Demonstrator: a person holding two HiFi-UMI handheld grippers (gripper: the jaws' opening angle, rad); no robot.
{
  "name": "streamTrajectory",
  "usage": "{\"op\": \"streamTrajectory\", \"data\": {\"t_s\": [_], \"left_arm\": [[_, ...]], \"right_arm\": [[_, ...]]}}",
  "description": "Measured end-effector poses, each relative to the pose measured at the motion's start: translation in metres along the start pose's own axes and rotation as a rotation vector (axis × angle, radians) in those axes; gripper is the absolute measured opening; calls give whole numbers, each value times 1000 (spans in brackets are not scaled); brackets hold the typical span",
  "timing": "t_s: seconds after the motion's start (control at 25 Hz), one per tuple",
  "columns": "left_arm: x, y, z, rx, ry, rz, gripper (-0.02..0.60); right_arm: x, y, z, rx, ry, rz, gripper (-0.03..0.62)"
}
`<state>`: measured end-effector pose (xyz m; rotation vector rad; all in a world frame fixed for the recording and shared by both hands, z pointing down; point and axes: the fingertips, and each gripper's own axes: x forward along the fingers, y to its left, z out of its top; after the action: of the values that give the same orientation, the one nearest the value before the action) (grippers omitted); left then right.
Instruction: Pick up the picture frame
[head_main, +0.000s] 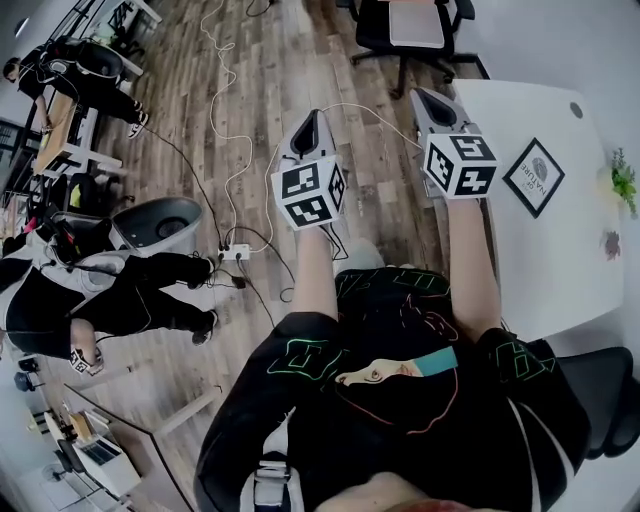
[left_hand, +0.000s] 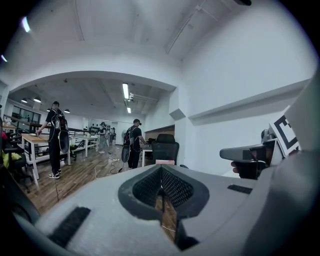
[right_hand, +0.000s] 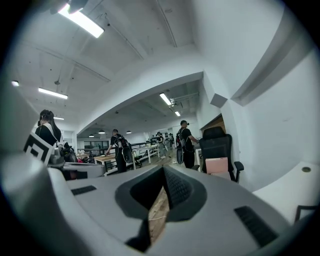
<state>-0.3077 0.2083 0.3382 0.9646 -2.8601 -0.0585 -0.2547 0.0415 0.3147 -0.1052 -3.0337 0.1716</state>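
Observation:
The picture frame (head_main: 533, 177) is black with a white print and lies flat on the white table (head_main: 540, 270) at the right of the head view. My right gripper (head_main: 432, 100) hovers by the table's left edge, left of the frame and apart from it. My left gripper (head_main: 310, 128) is over the wooden floor, further left. Both point forward, about level. In the left gripper view the jaws meet at their tips (left_hand: 161, 172) with nothing between them. The right gripper view shows the same (right_hand: 164, 170). Neither gripper touches the frame.
A black office chair (head_main: 410, 30) stands ahead beyond the table. Cables and a power strip (head_main: 236, 252) lie on the floor at left, near a seated person (head_main: 110, 290). A small plant (head_main: 624, 180) sits at the table's far right edge. Another dark chair (head_main: 610, 395) is at my right.

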Motion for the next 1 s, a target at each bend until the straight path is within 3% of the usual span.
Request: {"op": "streamTrajectory", "data": {"t_s": [0.32, 1.0], "left_arm": [[39, 22, -20, -21, 53, 11, 8], [208, 19, -57, 12, 228, -149, 8]], "right_arm": [[43, -10, -21, 19, 50, 8, 5], [158, -113, -60, 166, 138, -147, 5]]}}
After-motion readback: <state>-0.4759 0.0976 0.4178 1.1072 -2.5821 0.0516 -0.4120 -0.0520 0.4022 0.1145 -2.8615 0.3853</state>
